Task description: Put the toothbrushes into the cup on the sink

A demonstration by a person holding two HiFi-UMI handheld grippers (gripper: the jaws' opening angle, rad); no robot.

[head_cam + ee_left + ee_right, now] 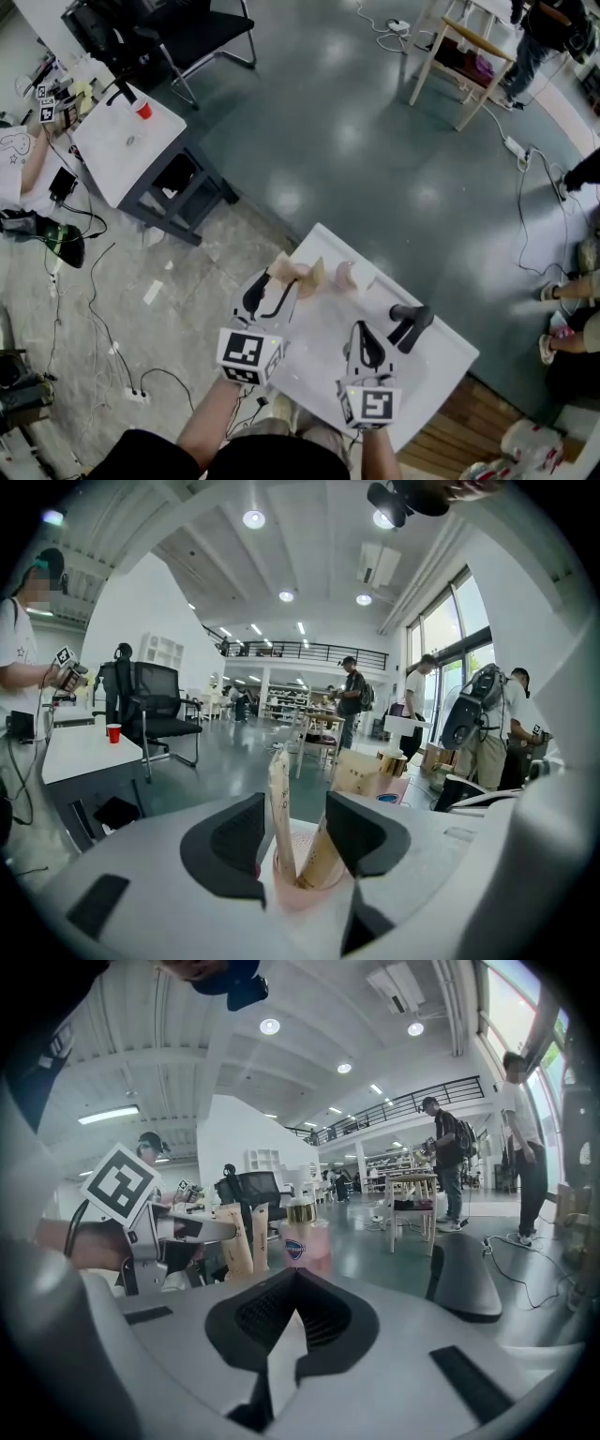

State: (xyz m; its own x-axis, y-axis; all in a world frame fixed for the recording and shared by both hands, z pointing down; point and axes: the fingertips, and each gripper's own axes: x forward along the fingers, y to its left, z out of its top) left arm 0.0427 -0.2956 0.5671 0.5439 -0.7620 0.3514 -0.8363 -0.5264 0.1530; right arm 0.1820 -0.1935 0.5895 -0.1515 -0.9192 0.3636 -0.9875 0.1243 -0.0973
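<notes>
A pale pink cup point(305, 890) stands on the white sink point(433, 373) with two paper-wrapped toothbrushes upright in it, one point(279, 803) straight and one point(325, 853) leaning right. My left gripper point(295, 825) is open, its jaws standing either side of the cup and the toothbrushes without pressing on them. In the head view the left gripper point(272, 284) sits right at the cup with the toothbrushes point(302, 274). My right gripper point(364, 330) is shut and empty, hanging over the sink's middle; in its own view the right gripper point(295, 1277) points toward a pink bottle point(302, 1243).
A black faucet point(412, 324) rises at the sink's right side. The pink bottle with a gold cap point(347, 276) stands beside the cup. A small white table with a red cup point(142, 110), a black office chair point(187, 33), a wooden chair point(464, 56), floor cables and people surround the sink.
</notes>
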